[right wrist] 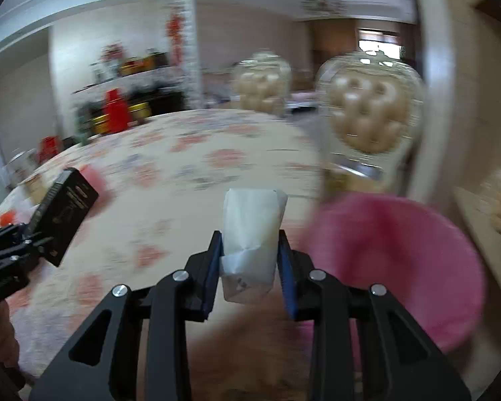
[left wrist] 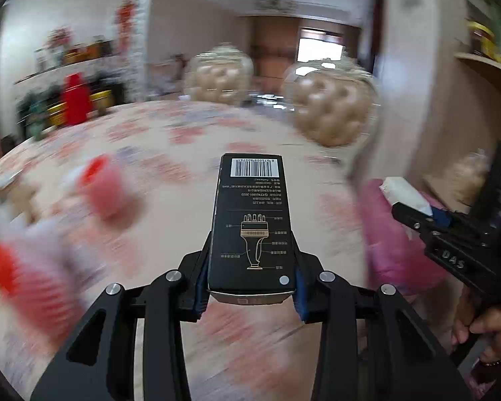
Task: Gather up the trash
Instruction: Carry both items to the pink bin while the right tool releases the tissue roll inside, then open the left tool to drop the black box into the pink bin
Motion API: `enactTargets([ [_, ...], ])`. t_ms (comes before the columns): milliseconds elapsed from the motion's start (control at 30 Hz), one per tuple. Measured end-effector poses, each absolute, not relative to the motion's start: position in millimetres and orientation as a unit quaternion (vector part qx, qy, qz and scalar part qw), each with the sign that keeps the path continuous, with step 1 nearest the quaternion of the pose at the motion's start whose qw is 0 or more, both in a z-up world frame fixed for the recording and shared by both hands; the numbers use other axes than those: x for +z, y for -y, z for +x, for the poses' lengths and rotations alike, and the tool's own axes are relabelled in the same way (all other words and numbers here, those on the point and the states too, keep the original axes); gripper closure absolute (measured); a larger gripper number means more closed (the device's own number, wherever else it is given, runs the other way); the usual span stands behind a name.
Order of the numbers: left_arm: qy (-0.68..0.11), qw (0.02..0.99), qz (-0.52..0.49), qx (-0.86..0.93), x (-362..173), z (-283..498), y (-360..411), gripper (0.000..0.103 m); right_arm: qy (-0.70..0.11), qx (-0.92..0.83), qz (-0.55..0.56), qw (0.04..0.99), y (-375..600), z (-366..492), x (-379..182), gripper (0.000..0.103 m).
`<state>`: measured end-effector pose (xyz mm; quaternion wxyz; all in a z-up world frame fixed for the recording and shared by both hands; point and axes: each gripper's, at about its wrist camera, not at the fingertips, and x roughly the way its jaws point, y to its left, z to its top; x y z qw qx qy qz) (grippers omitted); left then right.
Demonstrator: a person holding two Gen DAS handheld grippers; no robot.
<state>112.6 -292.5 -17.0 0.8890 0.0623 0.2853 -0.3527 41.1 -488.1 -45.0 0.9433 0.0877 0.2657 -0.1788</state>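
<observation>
1. The left claw [left wrist: 252, 260] pinches a long black box [left wrist: 250, 220] between its blue pads; the box points away from the camera, its barcode at the far end and a gold line drawing printed along its top face
2. In the right wrist view the same black box [right wrist: 63, 214] shows at the left edge, tilted, sticking out of the left claw above the surface [right wrist: 170, 180]
3. The right claw [right wrist: 250, 257] pinches a white paper packet [right wrist: 250, 234], creased and folded, standing upright between the blue pads
4. From the left wrist view the white paper packet [left wrist: 404, 193] appears at the right, held at the tip of the right claw [left wrist: 414, 210], with a hand [left wrist: 491, 334] gripping the handle lower down
5. A pink bin [right wrist: 397, 260] lined with a pink bag sits just right of the right claw, beside the rim of the surface; its opening faces up
6. The surface [left wrist: 190, 147] carries a pale floral cloth; blurred red-and-white things [left wrist: 100, 183] lie on it to the left of the black box, too smeared to identify
7. Two tufted beige chair backs [left wrist: 330, 107] stand at the far side of the surface
8. Most of the background is motion-blurred in both views
</observation>
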Motion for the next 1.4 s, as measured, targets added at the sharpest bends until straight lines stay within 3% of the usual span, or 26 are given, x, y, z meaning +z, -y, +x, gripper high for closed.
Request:
enactTargets([
  [200,-0.279,0.836,0.077,-0.466,-8,101,396,0.066,-0.271,-0.277,0.108,0.915,566,5,-45,0.071],
  [400,-0.336,0.748,0.069,-0.568,-13,98,499,0.066,-0.295,-0.312,0.138,0.892,624,-7,-58,0.070],
  [633,-0.363,0.719,0.107,-0.583,-32,103,552,0.066,-0.310,-0.325,0.147,0.881,647,-4,-71,0.065],
  [800,-0.372,0.716,0.120,-0.578,-37,105,559,0.066,-0.306,-0.331,0.147,0.881,653,-2,-73,0.055],
  [867,-0.373,0.719,0.118,-0.575,-37,108,560,0.061,-0.301,-0.339,0.144,0.879,651,-5,-70,0.046],
  [933,-0.368,0.724,0.112,-0.573,-35,110,554,0.043,-0.293,-0.340,0.146,0.881,648,-9,-64,0.045],
  [1000,-0.358,0.730,0.107,-0.572,-32,110,547,0.032,-0.288,-0.347,0.140,0.882,644,-12,-59,0.045],
  [1267,-0.339,0.767,0.083,-0.539,-27,118,494,0.019,-0.270,-0.349,0.124,0.889,617,-17,-36,0.041],
  [1400,-0.304,0.814,0.110,-0.482,-29,119,436,0.016,-0.262,-0.326,0.107,0.902,585,-5,-28,0.032],
])
